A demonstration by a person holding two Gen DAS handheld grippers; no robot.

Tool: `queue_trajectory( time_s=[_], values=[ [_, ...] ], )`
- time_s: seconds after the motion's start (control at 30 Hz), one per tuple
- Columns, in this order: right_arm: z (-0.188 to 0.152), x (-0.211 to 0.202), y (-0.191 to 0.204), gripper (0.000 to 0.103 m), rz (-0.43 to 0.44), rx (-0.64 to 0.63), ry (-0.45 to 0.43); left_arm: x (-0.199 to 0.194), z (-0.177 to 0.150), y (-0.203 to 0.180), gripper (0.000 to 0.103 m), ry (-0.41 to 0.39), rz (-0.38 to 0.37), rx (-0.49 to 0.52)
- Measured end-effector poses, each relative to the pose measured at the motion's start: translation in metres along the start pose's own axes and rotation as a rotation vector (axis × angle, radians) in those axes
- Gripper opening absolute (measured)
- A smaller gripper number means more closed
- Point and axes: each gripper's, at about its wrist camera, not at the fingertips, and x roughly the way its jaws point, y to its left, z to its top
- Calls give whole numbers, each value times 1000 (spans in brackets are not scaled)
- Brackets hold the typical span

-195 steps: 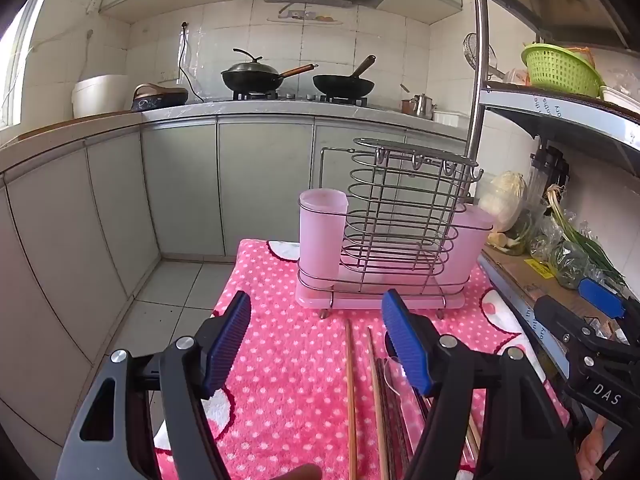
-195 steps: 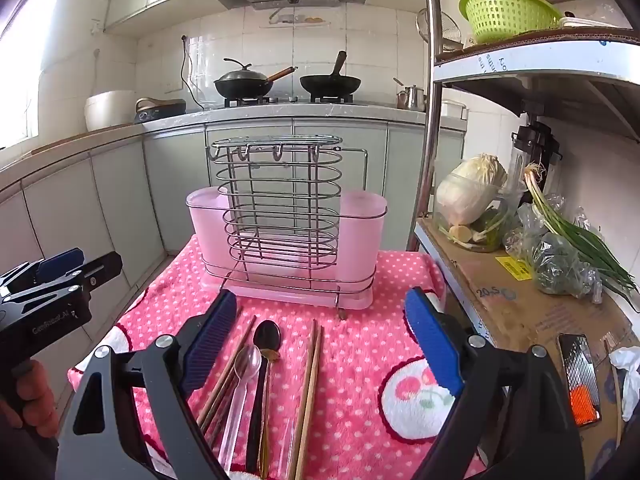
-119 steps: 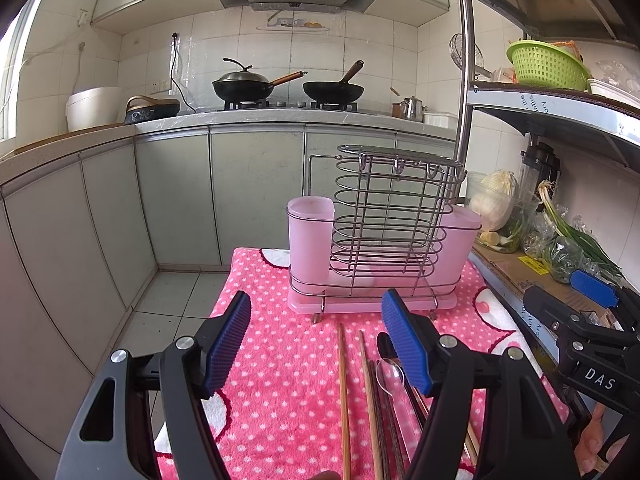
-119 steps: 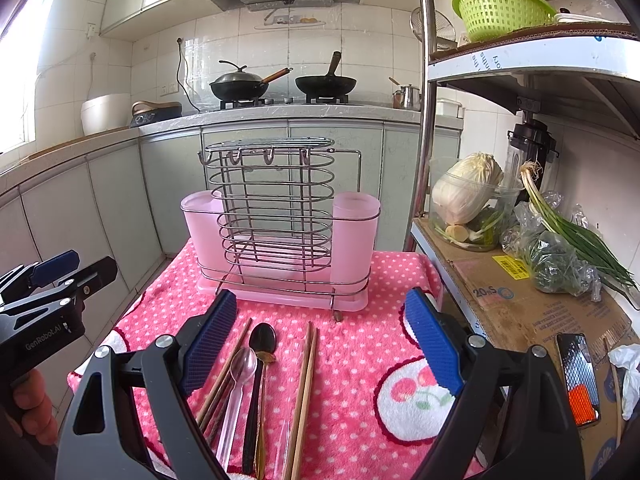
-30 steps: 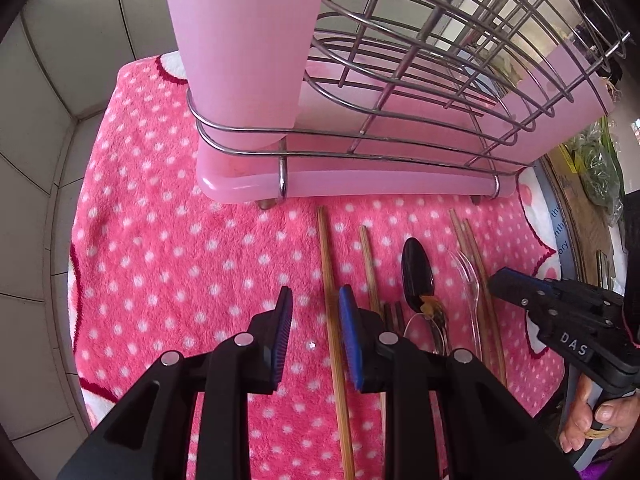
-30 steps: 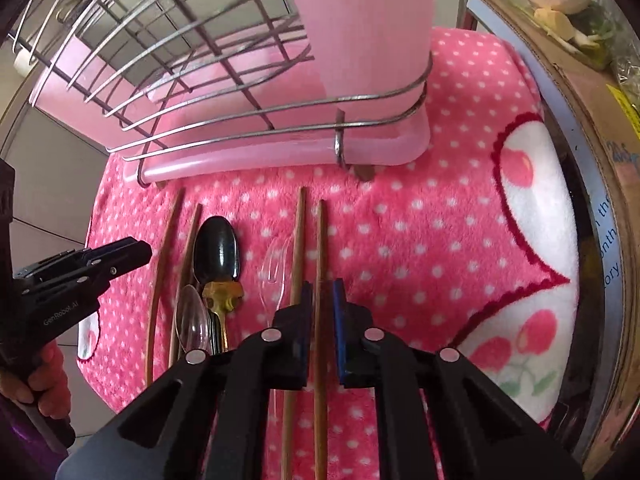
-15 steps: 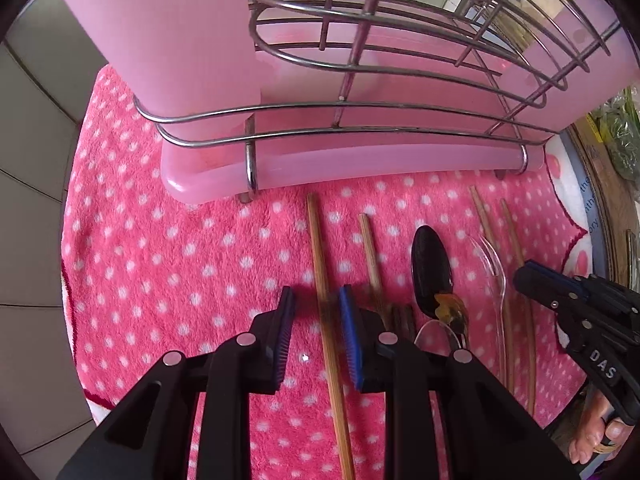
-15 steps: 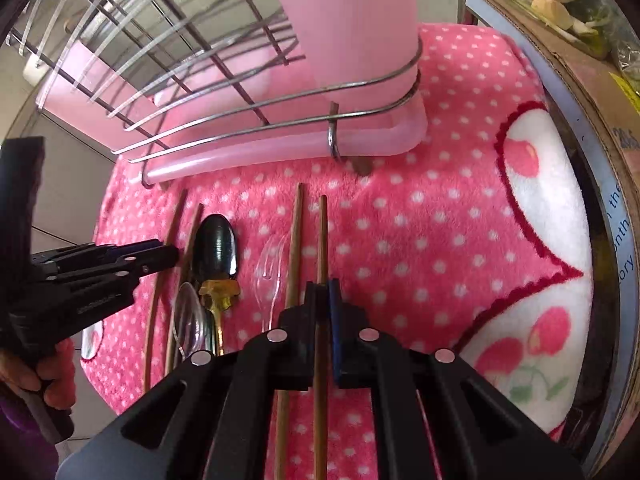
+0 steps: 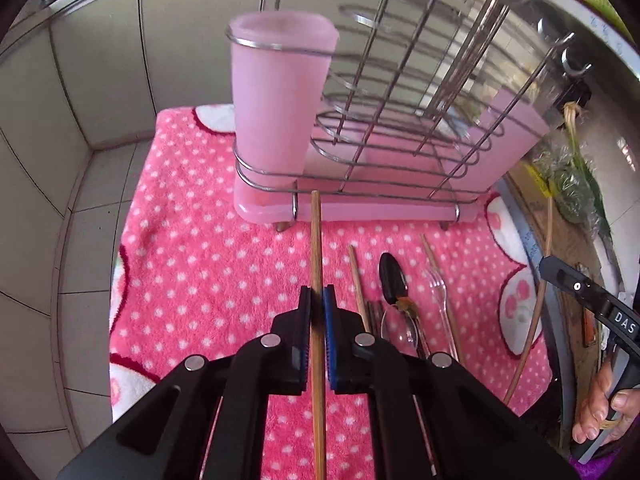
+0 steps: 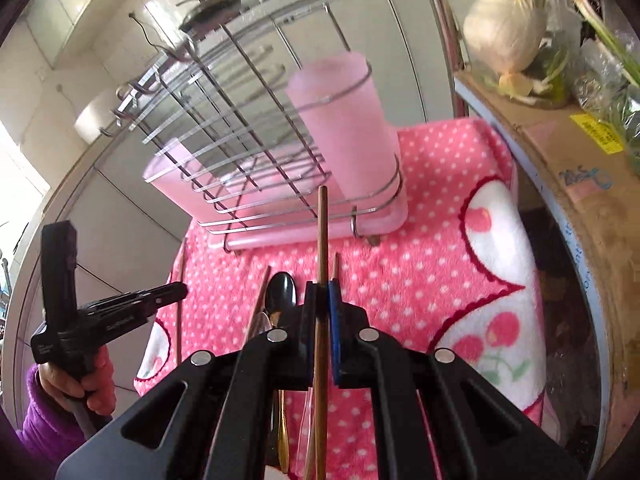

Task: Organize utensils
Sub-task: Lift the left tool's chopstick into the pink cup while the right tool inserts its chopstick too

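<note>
Left gripper [image 9: 316,300]: jaws have just been closing and now pinch a chopstick [image 9: 315,248], which runs straight ahead between the pads, its tip in front of the rack's [image 9: 400,128] base. It looks lifted clear of the cloth [image 9: 200,264].

Right gripper [image 10: 322,300]: jaws clamped on a second chopstick [image 10: 321,240], held the same way, its tip pointing toward the right cup [image 10: 344,120].

Just right of the left jaws, lying flat on the cloth: another chopstick [image 9: 357,280], a black spoon [image 9: 392,280], a clear spoon [image 9: 396,322], a clear fork [image 9: 438,284], and one more chopstick [image 9: 430,252] beside it. In the right wrist view the black spoon sits just left of the jaws.

Ahead of both grippers: the rack with a pink cup at each end; the left cup [image 9: 280,104] stands beyond the left jaws. Neither cup shows anything sticking out, though their insides are hidden.

Judgement: early stage. Nothing stowed yet; two chopsticks picked up, not placed. Left to do: drop these in a cup, then collect the remaining chopsticks, spoons and fork.
</note>
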Motion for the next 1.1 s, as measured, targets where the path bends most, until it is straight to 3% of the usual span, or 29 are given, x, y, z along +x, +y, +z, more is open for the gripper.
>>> queue_trajectory(
  time_s=[0.2,0.4,0.63,0.8,0.93,1.1],
  values=[
    [2,-27,15,6,-10,-30,-113,-57,-4,25,6,-224,-55,-36],
    [22,-65,27,6,2,-58,-217,-115,11,33,5,-394,-99,-67],
    [84,-118,50,6,27,-112,-376,-191,61,34,6,-550,-139,-48],
    [131,-147,65,6,-21,-155,-519,-231,104,30,6,-682,-100,-33],
    [155,-145,69,6,-100,-190,-594,-234,136,30,6,-719,-56,-41],
    [177,-118,60,6,-139,-191,-591,-194,157,29,6,-666,-1,-38]
  ],
)
